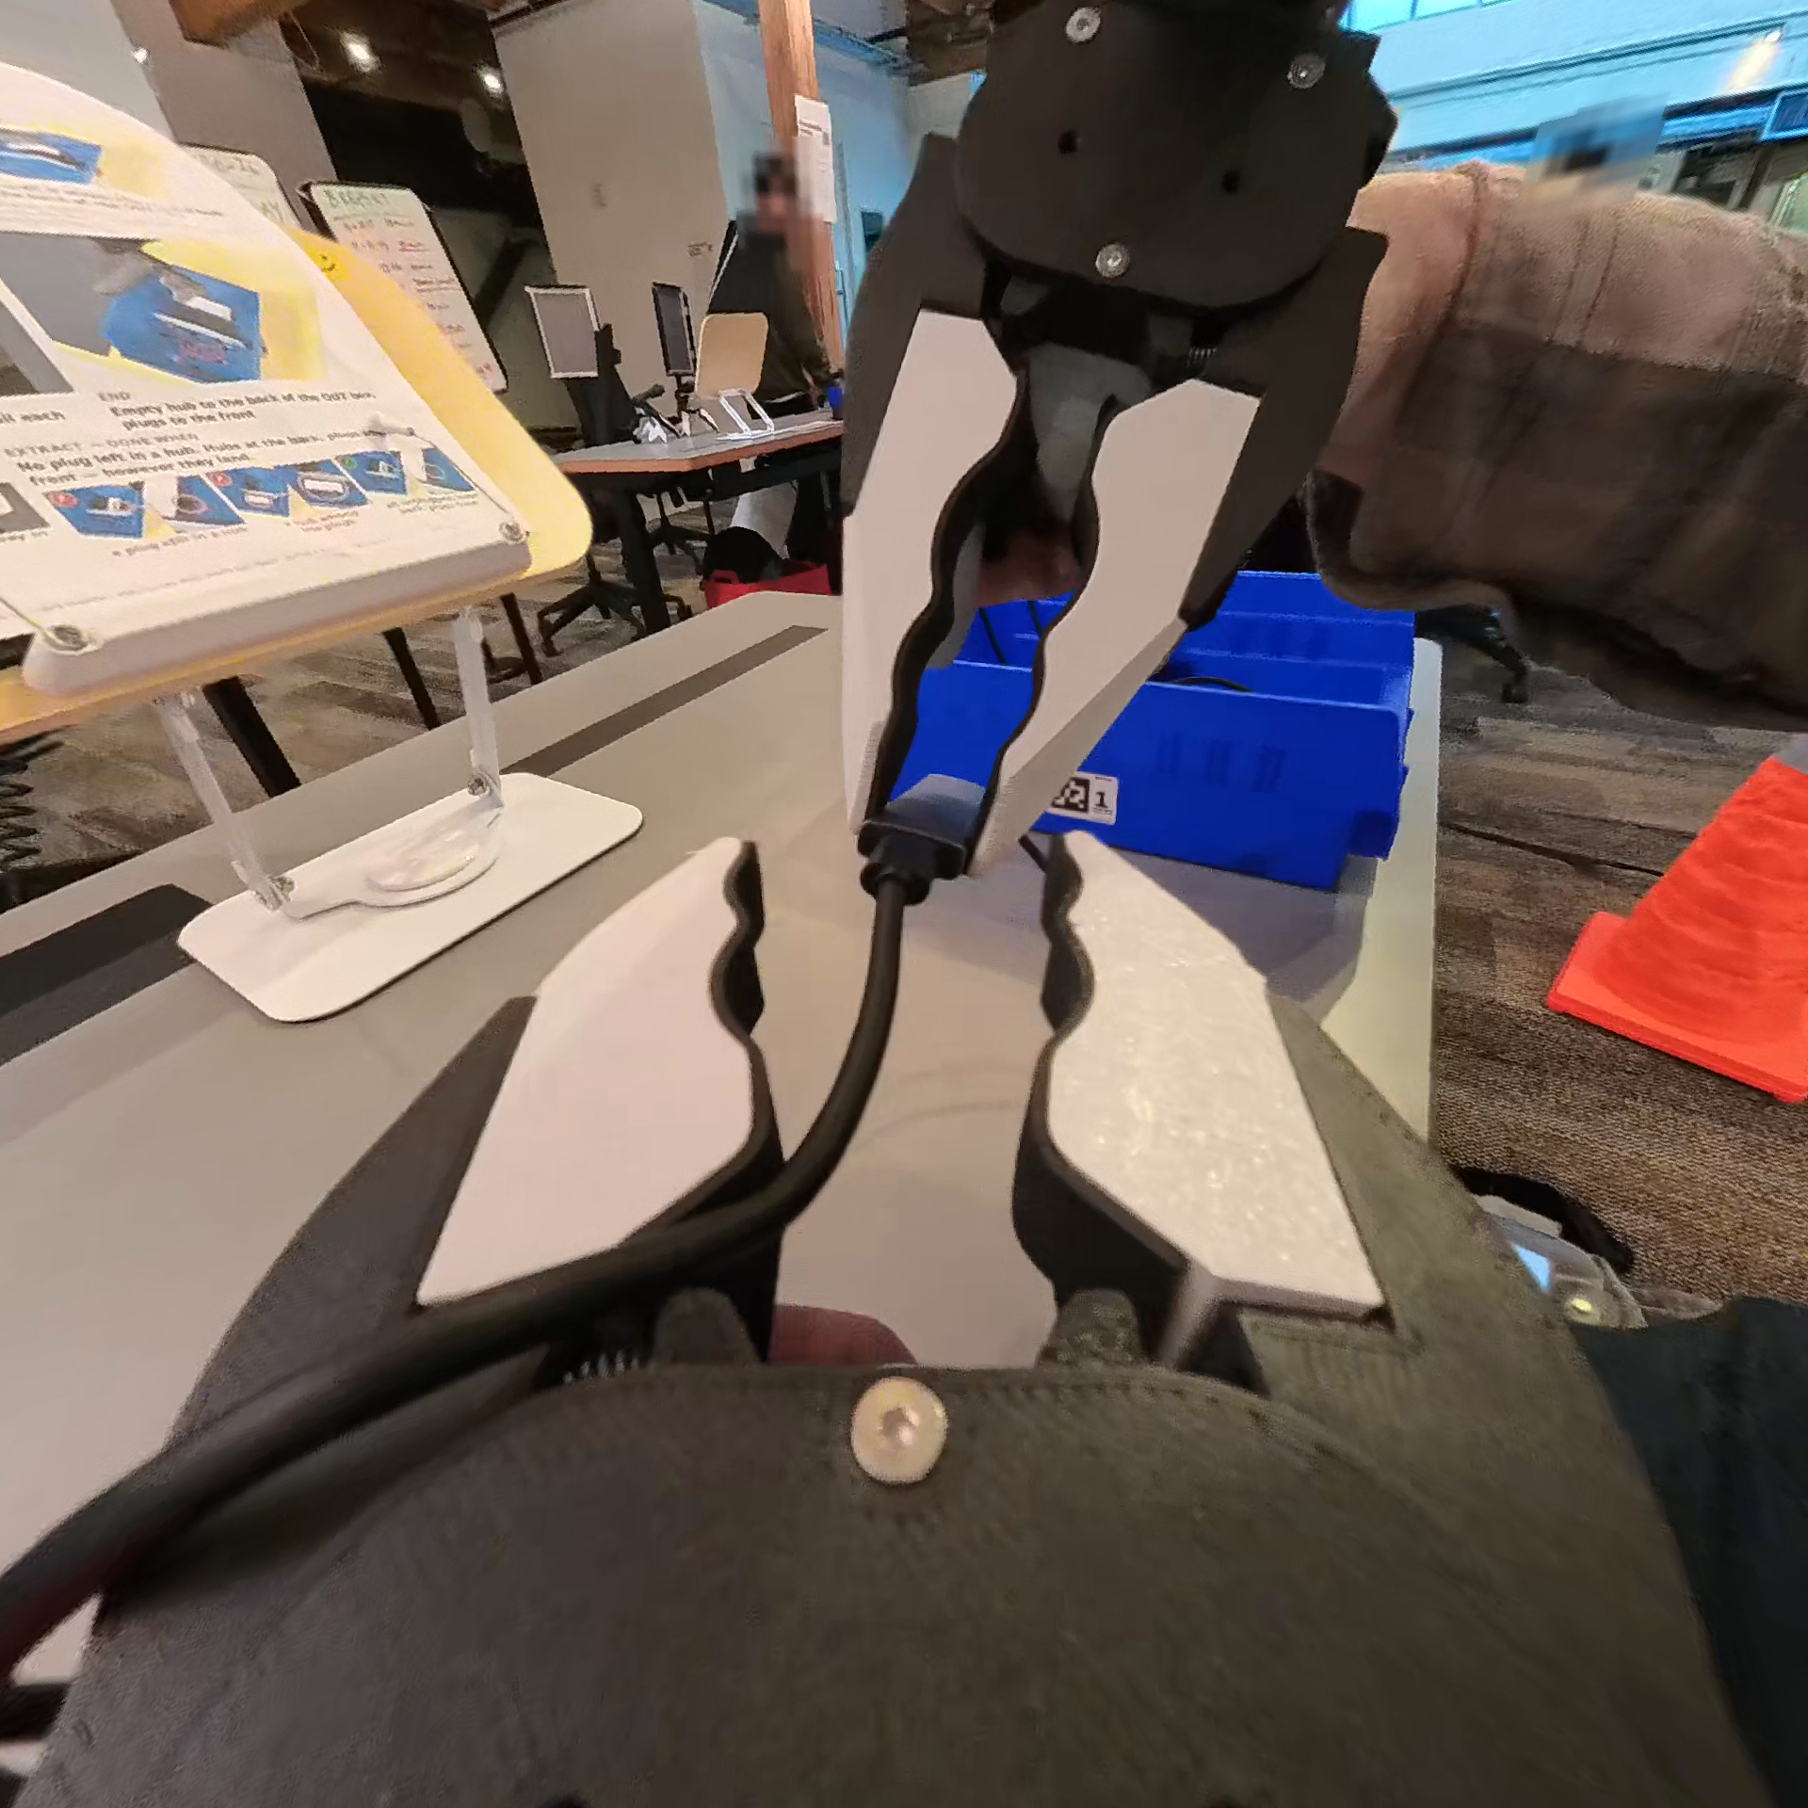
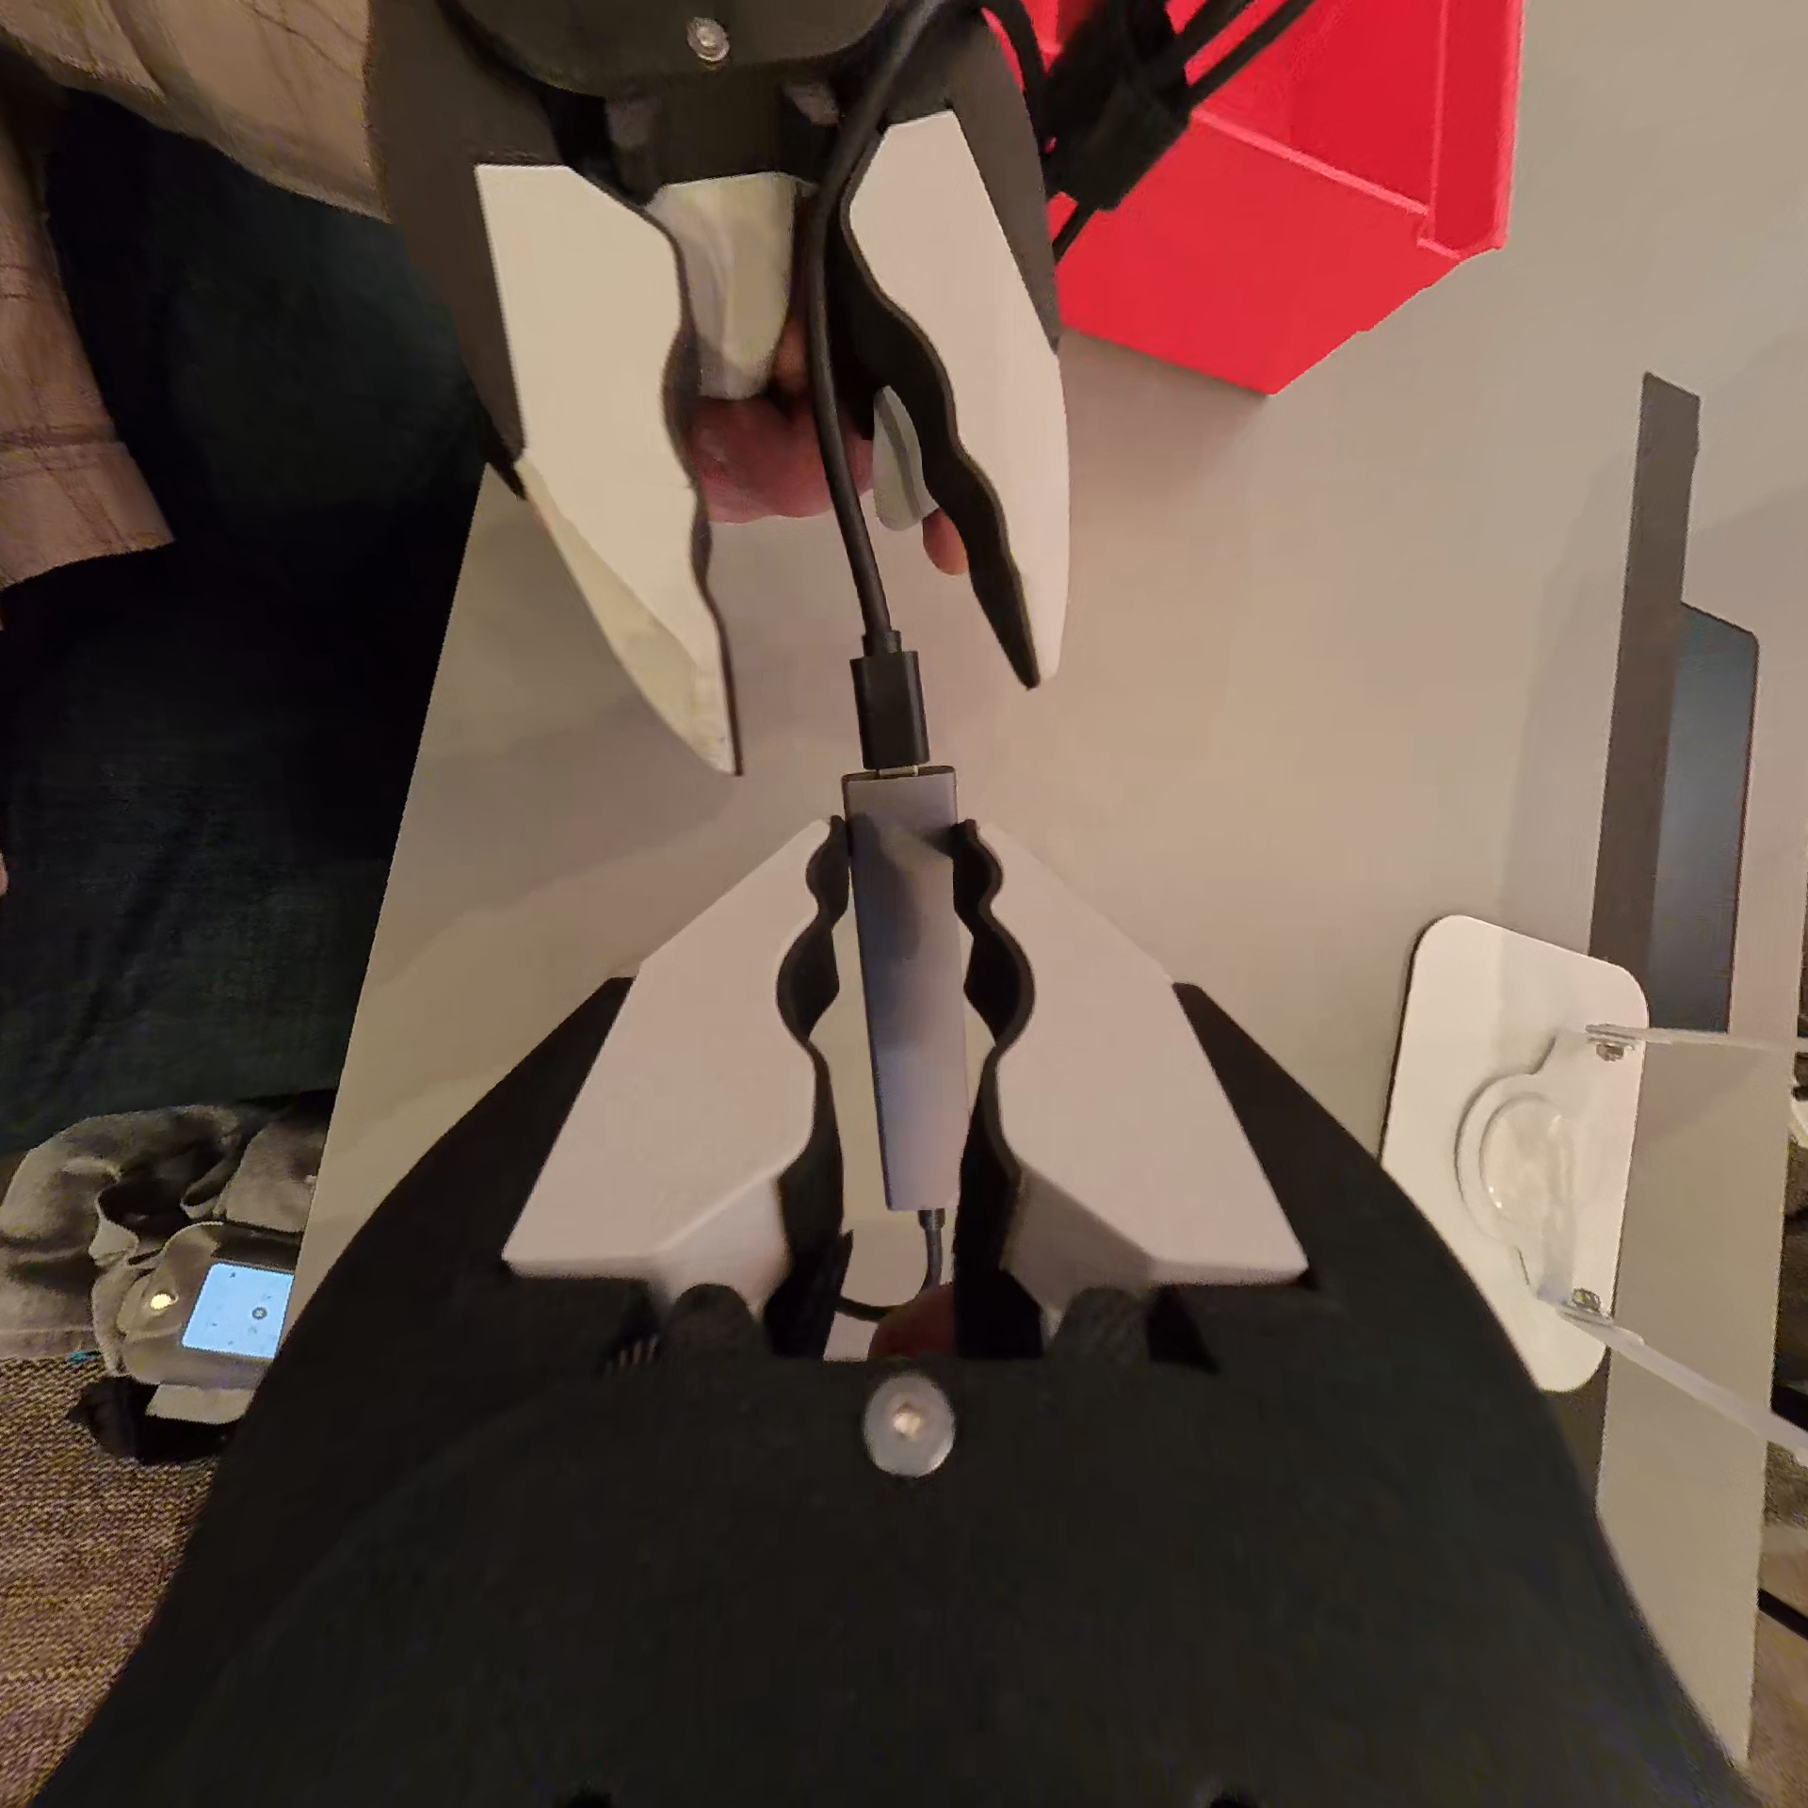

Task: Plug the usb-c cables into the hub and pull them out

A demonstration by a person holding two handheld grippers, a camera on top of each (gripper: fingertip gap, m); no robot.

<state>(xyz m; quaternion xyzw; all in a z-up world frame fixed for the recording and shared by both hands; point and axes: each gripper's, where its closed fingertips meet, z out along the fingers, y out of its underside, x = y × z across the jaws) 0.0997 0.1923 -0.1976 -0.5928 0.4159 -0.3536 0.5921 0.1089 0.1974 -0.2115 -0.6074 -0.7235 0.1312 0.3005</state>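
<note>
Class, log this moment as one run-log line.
right gripper: shut on hub | left gripper: open | cable plug: in hub

I count two handheld grippers with black bodies and white fingers: my left gripper (image 1: 900, 939) and my right gripper (image 2: 905, 861). There is one slim dark grey rectangular hub (image 2: 905, 988), and one black USB-C cable (image 2: 885, 704) plugged into its end. I count two plastic bins: one blue bin (image 1: 1223, 773) with dividers, and one red bin (image 2: 1262, 205) with a bundle of black cables showing, too tangled to count. There is one orange traffic cone (image 1: 1712, 920), one white instruction card stand (image 1: 411, 881) with clear legs, and one grey table top (image 2: 1272, 685). One small lit screen device (image 2: 235, 1321) lies on the floor.
</note>
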